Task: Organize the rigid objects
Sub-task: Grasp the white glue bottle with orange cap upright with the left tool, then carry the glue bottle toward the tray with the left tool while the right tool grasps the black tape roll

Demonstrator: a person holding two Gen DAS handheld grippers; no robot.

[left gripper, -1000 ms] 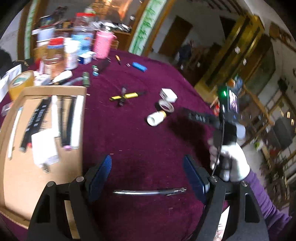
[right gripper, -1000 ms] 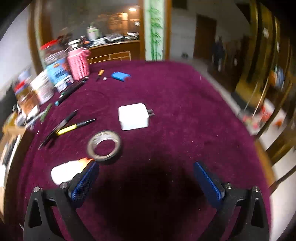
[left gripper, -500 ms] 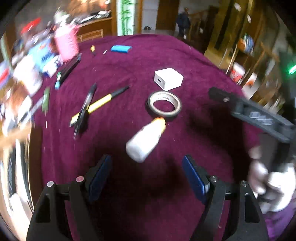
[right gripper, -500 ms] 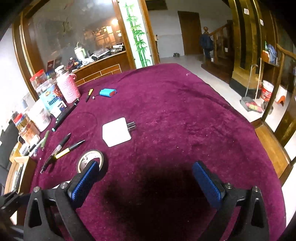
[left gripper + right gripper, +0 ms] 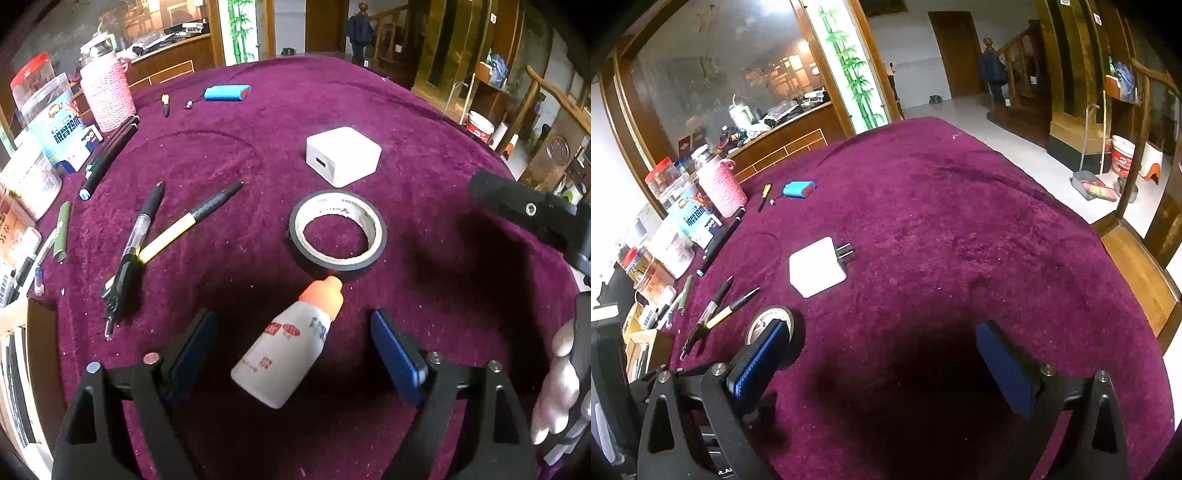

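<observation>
A white glue bottle (image 5: 288, 354) with an orange cap lies on the purple tablecloth (image 5: 424, 122), between the widening jaws of my left gripper (image 5: 291, 325); neither pad touches it. Its cap points at a black tape roll (image 5: 338, 232), and a white charger (image 5: 343, 155) sits beyond that. Two pens (image 5: 192, 229) lie crossed to the left. My right gripper (image 5: 882, 332) hovers open over bare cloth with nothing between its fingers. The tape roll (image 5: 764, 325) shows behind its left finger, with the charger (image 5: 816, 267) farther off.
Jars, a pink knitted-cover jar (image 5: 107, 96) and boxes crowd the far left. A blue battery pack (image 5: 227, 92) lies at the back. A cardboard box (image 5: 22, 332) sits at the left edge. A gloved hand (image 5: 557, 391) holds the other gripper at the right.
My left gripper swung away from the cardboard box and a metal pen, then dropped toward the glue bottle, which now lies between its jaws. The right view rolled slightly and shifted a little.
</observation>
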